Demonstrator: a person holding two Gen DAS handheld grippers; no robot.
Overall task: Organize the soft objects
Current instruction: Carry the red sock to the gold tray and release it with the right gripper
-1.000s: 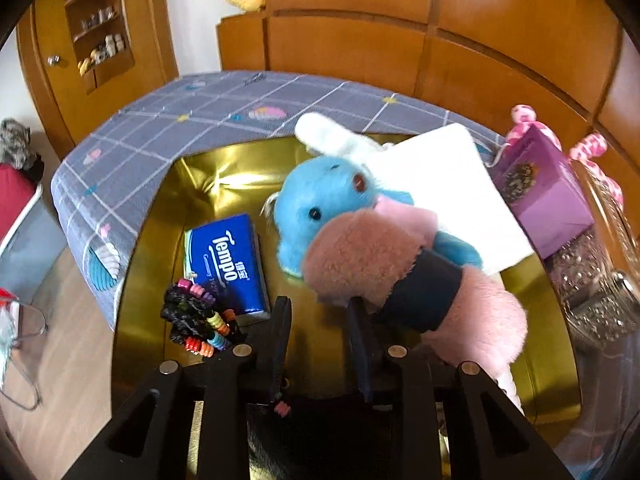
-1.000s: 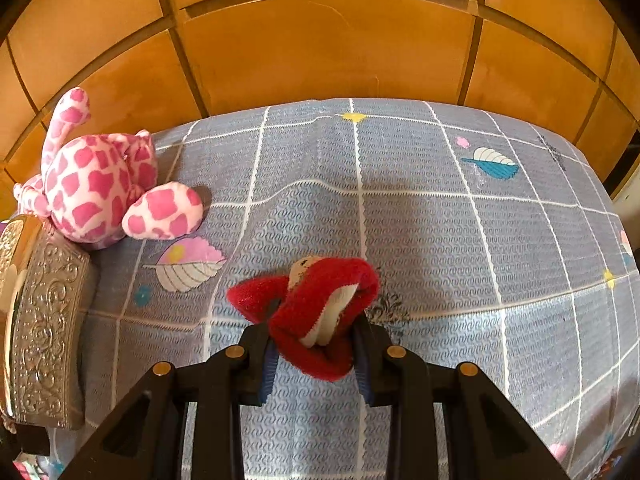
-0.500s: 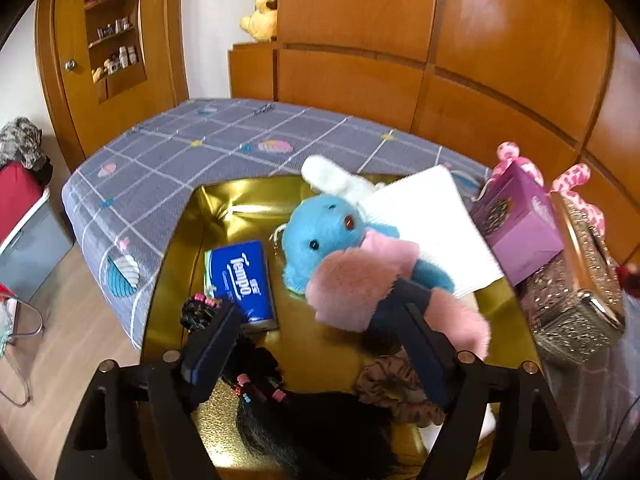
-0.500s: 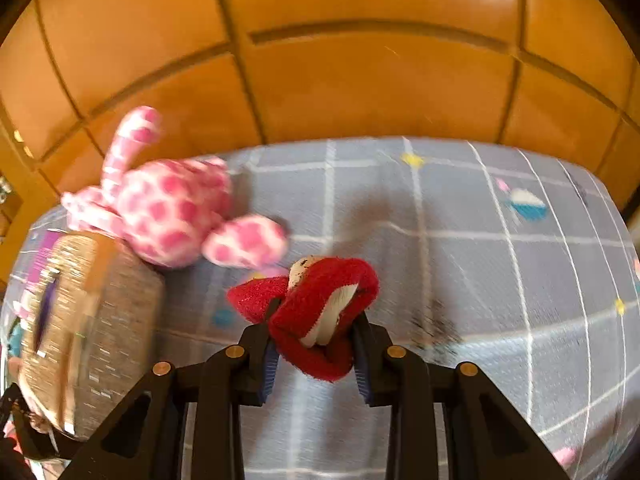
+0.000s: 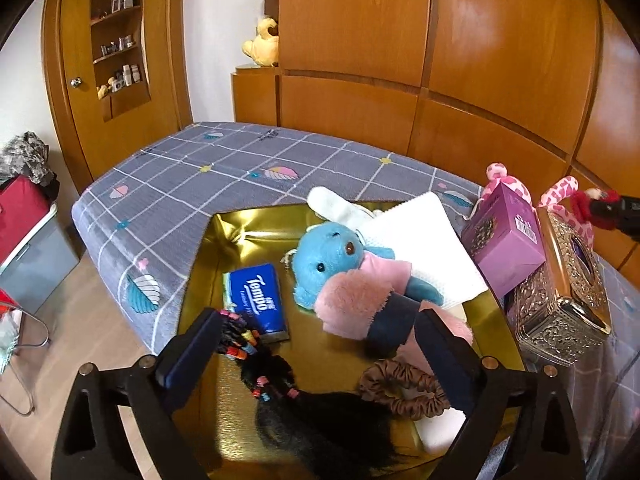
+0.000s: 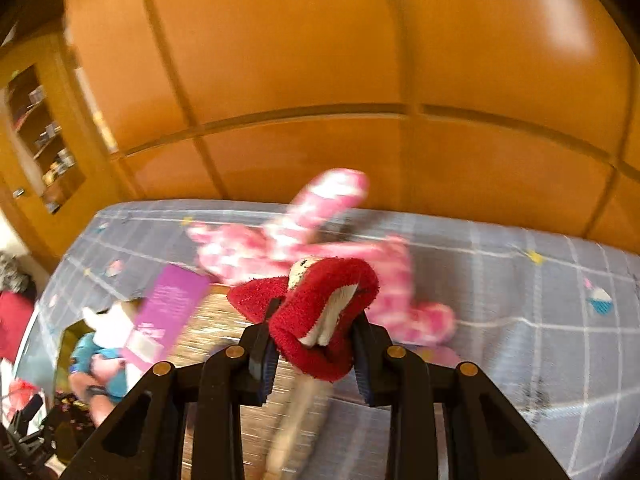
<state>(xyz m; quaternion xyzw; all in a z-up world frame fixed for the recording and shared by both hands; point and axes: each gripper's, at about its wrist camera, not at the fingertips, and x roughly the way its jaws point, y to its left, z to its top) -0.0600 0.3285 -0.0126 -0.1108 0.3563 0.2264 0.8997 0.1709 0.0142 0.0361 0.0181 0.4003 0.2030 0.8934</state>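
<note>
Left wrist view: my left claw is opening wide over the gold box, nothing between its fingers. My right claw squeezes the red fuzzy toy above the bed.

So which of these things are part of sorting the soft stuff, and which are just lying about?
Part of the job:
- red soft toy, clamped in the right tongs
- gold tray
- blue plush, pink fluffy piece, brown scrunchie, black hair piece, all in the tray
- pink spotted plush, on the bed

Lying about:
- Tempo tissue pack
- purple box
- ornate metal box
</note>
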